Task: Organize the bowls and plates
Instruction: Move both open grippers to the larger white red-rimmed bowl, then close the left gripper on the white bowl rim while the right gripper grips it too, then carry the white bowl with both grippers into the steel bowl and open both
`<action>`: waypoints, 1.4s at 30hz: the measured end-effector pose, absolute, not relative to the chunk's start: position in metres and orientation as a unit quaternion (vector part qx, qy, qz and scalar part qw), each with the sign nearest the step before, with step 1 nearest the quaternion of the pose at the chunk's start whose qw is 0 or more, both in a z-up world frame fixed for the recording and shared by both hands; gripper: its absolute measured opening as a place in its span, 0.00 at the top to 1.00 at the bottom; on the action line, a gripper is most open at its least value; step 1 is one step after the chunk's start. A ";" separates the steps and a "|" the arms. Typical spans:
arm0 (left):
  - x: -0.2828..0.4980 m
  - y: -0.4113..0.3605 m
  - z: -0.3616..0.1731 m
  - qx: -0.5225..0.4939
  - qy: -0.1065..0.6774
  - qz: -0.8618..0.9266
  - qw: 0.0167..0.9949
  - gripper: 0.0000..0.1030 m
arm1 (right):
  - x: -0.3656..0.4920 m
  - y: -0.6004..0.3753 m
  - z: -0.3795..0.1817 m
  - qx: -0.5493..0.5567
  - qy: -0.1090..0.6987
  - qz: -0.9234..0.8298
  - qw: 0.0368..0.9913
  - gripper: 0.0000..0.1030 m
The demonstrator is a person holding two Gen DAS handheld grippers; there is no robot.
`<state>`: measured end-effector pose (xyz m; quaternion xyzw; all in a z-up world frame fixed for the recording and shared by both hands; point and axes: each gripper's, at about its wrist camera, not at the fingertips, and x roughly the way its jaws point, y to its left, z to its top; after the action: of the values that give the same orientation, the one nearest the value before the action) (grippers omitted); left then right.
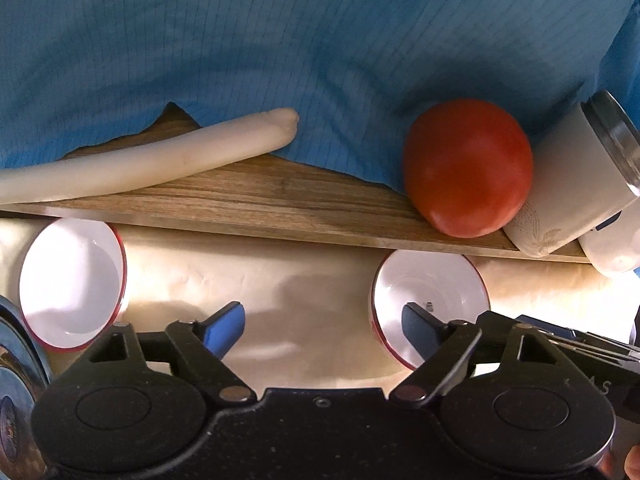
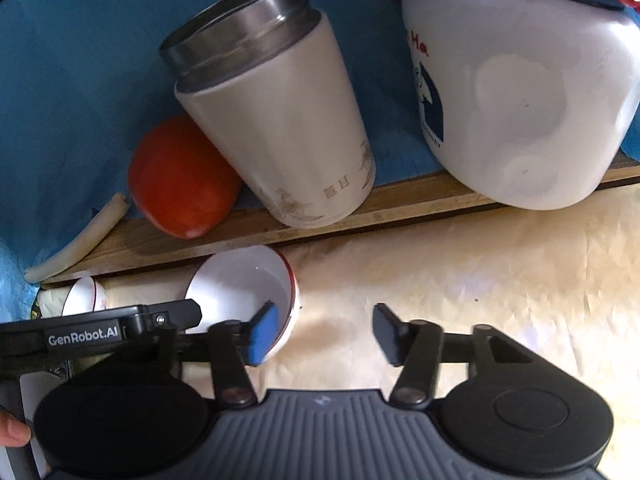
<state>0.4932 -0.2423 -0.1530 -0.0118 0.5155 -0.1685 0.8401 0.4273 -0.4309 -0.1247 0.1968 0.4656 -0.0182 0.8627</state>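
Two white bowls with red rims lie on a cream cloth below a wooden board. In the left wrist view one bowl [image 1: 72,280] is at the far left and the other bowl [image 1: 430,296] is at the right, partly behind the right fingertip. My left gripper [image 1: 324,332] is open and empty between them. In the right wrist view the nearer bowl [image 2: 244,292] lies behind the left fingertip, the other bowl [image 2: 84,298] is small at the far left. My right gripper [image 2: 324,332] is open and empty over bare cloth.
On the wooden board [image 1: 280,196] lie a long white radish [image 1: 160,160], a red tomato [image 1: 468,168] and a tipped white steel-rimmed cup [image 2: 276,120]. A white plastic jug [image 2: 520,92] stands at the right. Blue cloth [image 1: 280,40] lies behind. A metal lid [image 1: 16,360] shows at the left edge.
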 end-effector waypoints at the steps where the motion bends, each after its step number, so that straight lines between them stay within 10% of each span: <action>1: 0.493 -0.243 -0.153 -0.012 0.516 -0.169 0.840 0.21 | 0.427 -0.430 -0.125 0.197 0.465 -0.016 0.863 0.53; 19: 0.494 -0.241 -0.162 -0.063 0.520 -0.227 0.821 0.90 | 0.440 -0.421 -0.134 0.228 0.471 0.014 0.852 0.86; 42: 0.415 -0.185 -0.117 -0.083 0.502 -0.234 0.829 0.92 | 0.377 -0.376 -0.084 0.196 0.477 0.063 0.855 0.88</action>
<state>0.4147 -0.1851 -0.1167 -0.0834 0.5015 -0.2342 0.8287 0.3770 -0.3764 -0.0837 0.1960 0.4769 0.0628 0.8545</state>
